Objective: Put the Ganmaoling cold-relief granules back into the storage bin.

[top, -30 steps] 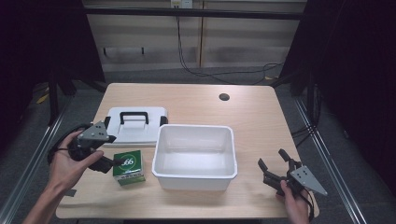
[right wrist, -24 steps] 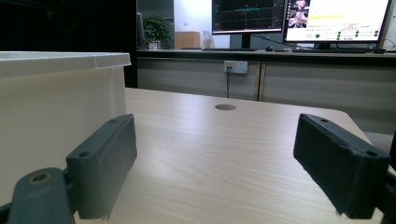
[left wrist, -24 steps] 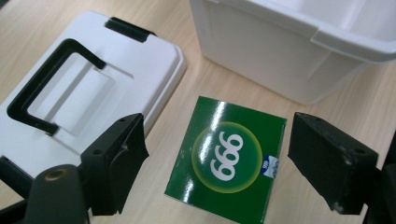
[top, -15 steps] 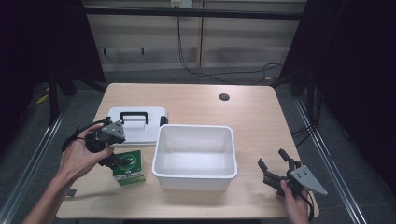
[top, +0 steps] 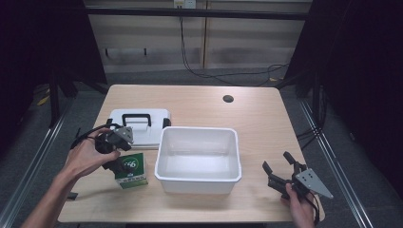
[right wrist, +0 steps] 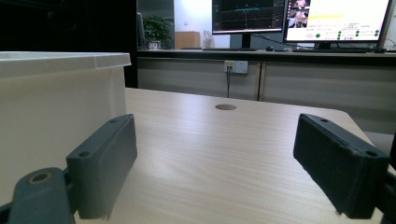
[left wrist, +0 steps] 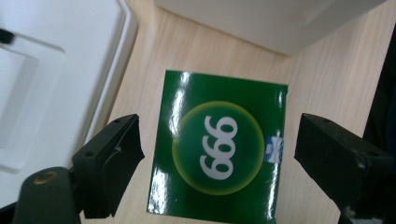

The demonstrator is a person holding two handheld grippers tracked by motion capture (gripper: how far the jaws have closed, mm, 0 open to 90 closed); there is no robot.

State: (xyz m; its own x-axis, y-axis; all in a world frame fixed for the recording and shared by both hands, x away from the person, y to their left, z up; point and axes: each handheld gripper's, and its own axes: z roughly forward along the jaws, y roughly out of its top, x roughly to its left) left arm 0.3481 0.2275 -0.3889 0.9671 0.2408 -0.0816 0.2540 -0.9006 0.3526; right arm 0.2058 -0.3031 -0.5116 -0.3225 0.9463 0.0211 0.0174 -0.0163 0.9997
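The left gripper (left wrist: 212, 154) hangs directly over a green box (left wrist: 219, 147) printed with "666", which lies flat on the tabletop (top: 266, 118) between a white lid with a black handle (top: 139, 126) and a white tub (top: 198, 159). Its fingers (left wrist: 109, 170) are spread apart and hold nothing; one stands off each side edge of the box, so the box sits squarely in the gap between them. Whether the fingers are low enough to close on its sides is hard to judge from above. The box looks close to square, with its printed face up. The right gripper (top: 281, 172) rests on the far side of the tub, fingers likewise spread and empty, well apart from the box. The left hand (top: 88, 154) is plainly the nearer one, so a straight drop and a squeeze would likely take the box.
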